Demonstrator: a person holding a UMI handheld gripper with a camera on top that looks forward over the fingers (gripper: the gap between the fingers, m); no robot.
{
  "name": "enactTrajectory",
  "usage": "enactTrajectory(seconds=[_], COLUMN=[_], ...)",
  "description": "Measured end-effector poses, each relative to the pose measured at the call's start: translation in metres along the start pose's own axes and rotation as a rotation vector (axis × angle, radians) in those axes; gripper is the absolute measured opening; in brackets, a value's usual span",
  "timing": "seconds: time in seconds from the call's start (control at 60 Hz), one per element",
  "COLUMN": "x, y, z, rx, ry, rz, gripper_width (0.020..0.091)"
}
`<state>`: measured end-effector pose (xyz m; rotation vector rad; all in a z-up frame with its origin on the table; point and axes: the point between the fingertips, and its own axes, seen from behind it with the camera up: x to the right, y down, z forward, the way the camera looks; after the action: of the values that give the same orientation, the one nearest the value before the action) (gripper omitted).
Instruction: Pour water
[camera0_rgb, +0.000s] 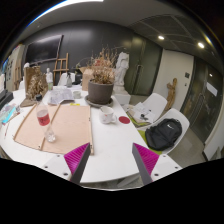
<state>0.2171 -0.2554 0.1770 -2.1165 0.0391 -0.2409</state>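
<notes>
The tool (113, 160) is held level and points forward, its two fingers spread wide apart with nothing between them. The left finger's magenta pad (76, 156) and the right finger's pad (147, 159) face inward. The fingertips seem to hang free, touching nothing.

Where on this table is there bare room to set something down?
Bare white table lies just ahead of the open gripper, between the tan mat and the red dish. The far end is crowded: potted plant, cups, red-filled glass.
</notes>
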Motion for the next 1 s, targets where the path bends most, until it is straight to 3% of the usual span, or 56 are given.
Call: enactTrajectory(seconds=[0.117, 0.283, 0.567, 0.767, 0.85, 0.917, 0.983, 1.0], x=[-0.020, -0.129, -0.283, -0.321, -0.326, -0.325, -0.327, -0.327], y=[0.005, 0.009, -0.009, -0.022, -0.026, -0.029, -0.034, -0.035], z=[-0.004, 0.009, 0.049, 0.116, 0.140, 0.152, 0.158, 0.159], rx=[-0.014, -0.016, 0.110, 0.157, 0.165, 0.172, 0.197, 0.199], ry=[-0.017, -0.082, -0.244, -0.217, -0.201, -0.184, -0.189, -0.187], rz=[-0.003, 0.003, 0.020, 0.070, 0.090, 0.101, 0.101, 0.098], gripper_width=[0.0857, 0.0857, 0.0859, 0.0849, 0.0789, 0.0672, 0.0511, 0.0506])
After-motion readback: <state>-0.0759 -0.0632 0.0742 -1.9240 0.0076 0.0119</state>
